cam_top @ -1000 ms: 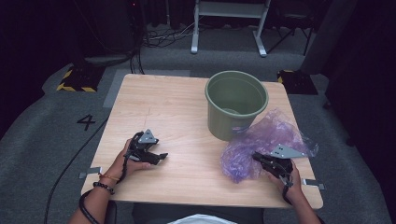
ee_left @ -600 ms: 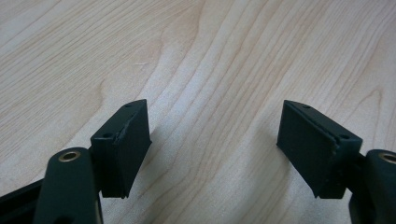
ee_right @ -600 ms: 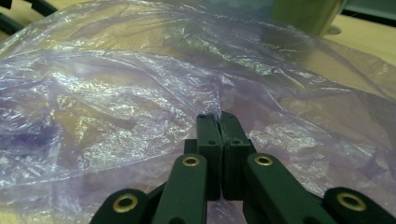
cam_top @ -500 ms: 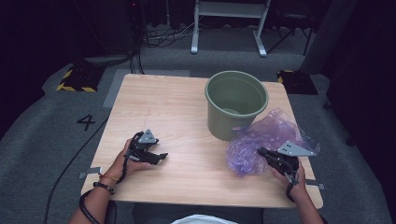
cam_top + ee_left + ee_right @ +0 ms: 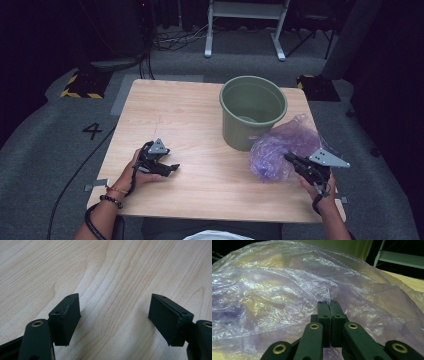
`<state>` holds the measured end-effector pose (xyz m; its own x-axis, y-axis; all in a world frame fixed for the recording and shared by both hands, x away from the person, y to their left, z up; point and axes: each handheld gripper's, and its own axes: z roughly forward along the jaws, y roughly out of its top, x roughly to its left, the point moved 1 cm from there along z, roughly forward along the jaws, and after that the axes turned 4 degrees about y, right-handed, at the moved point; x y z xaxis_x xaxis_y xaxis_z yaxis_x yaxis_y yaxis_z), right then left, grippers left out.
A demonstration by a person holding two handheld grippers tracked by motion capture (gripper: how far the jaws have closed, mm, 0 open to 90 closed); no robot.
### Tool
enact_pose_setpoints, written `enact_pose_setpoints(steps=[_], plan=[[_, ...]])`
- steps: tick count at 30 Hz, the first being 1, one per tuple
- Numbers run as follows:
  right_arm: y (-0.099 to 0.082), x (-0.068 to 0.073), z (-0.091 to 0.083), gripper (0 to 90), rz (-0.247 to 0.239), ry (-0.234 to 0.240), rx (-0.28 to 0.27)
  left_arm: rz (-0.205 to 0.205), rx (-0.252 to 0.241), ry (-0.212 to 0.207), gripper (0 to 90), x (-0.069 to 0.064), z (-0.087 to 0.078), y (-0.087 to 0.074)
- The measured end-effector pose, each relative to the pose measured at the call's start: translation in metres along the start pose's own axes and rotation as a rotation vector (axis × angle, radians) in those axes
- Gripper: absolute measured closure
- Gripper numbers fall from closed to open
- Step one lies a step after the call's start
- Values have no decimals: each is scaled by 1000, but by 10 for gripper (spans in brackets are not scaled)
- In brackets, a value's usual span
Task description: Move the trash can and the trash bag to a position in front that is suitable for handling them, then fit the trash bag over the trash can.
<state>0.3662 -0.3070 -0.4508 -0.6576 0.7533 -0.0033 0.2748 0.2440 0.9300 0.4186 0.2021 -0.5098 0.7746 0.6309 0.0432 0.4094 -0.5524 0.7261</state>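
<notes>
A crumpled, see-through purple plastic bag (image 5: 282, 147) lies at the right of the wooden table (image 5: 175, 110), against the green bucket (image 5: 252, 112). My right gripper (image 5: 288, 158) is shut on the bag's near edge. In the right gripper view its jaws are pressed together (image 5: 329, 303) with a fold of the bag's film (image 5: 274, 285) pinched at their tips. My left gripper (image 5: 172, 167) rests low over the table's front left in a hand. It is open, and in the left gripper view bare wood shows between its pads (image 5: 115, 312).
The bucket stands upright at the back right of the table, its green wall (image 5: 342, 246) just behind the bag. A white metal frame (image 5: 245, 10) stands on the grey floor beyond the table. A "4" is marked on the floor (image 5: 92, 131) at the left.
My right gripper has moved right and a little up, drawing the purple bag with it. The left gripper has stayed where it was.
</notes>
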Motion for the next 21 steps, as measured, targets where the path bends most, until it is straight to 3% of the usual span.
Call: enact_pose_setpoints(steps=[9,16,21], plan=[[5,-2,-4,892,-6,-11,-27,0,0,0,255,0,0,0],[16,-9,-18,893,1,-47,-86,-1,0,0,255,0,0,0],[17,-11,-23,893,7,-59,-99,3,0,-3,253,1,0,0]])
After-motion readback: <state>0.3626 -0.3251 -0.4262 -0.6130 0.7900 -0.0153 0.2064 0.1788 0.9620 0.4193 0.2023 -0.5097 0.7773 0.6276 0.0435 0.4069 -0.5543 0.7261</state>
